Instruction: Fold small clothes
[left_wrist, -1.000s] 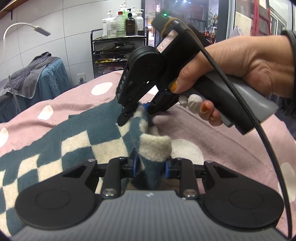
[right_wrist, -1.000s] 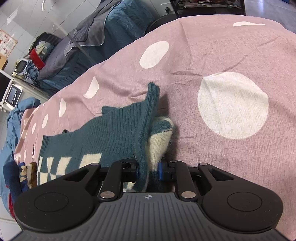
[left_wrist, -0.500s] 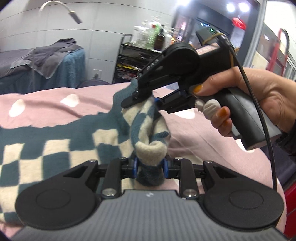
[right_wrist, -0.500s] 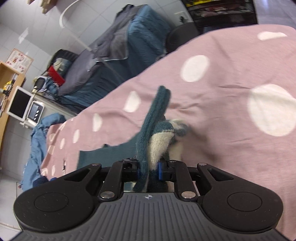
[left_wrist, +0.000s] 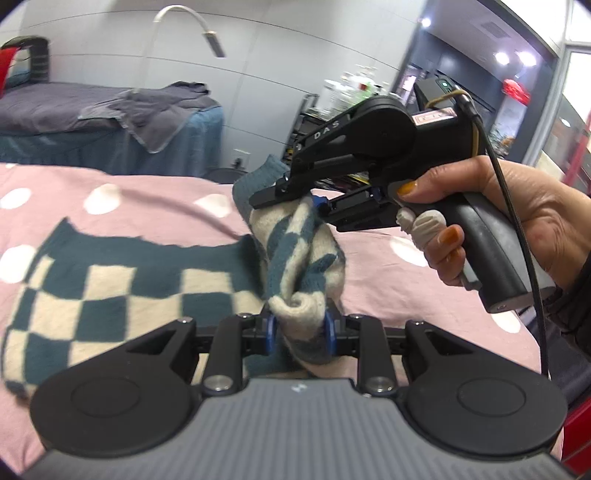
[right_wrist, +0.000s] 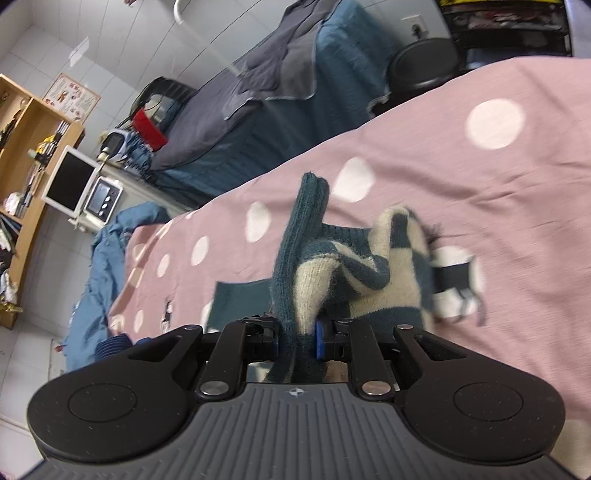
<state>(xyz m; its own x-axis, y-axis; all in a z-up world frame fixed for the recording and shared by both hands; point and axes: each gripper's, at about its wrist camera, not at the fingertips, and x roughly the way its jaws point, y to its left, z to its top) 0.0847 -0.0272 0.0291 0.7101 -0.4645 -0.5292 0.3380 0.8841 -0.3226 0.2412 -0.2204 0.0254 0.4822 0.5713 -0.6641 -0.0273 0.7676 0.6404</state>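
- Your left gripper (left_wrist: 300, 325) was clamped narrow on a bunched edge of the teal-and-cream checkered knit garment (left_wrist: 110, 291); cloth filled the gap between its blue pads.
- Your right gripper (left_wrist: 314, 205), seen from the left wrist, pinched the same edge a little farther along, near the ribbed teal band. From its own camera the right gripper (right_wrist: 297, 338) showed knit wedged between narrow pads.
- The garment's right end was lifted off the pink bedspread with white dots (left_wrist: 369, 258); the rest lay flat to the left, checks facing up.
- The stretch of knit between your two grips hung twisted and slack, not as a straight edge.
- To do the fold well, I judged you needed to draw the grippers apart until that edge pulled taut, then carry it level toward the left end.
- Keep both grips at equal height, or the fold line would skew.
- Risk noted: thick knit bunched in the pads could slip out on one side.
- The blue clothing heap (right_wrist: 107, 258) sat well apart, off the far-left of the bed.
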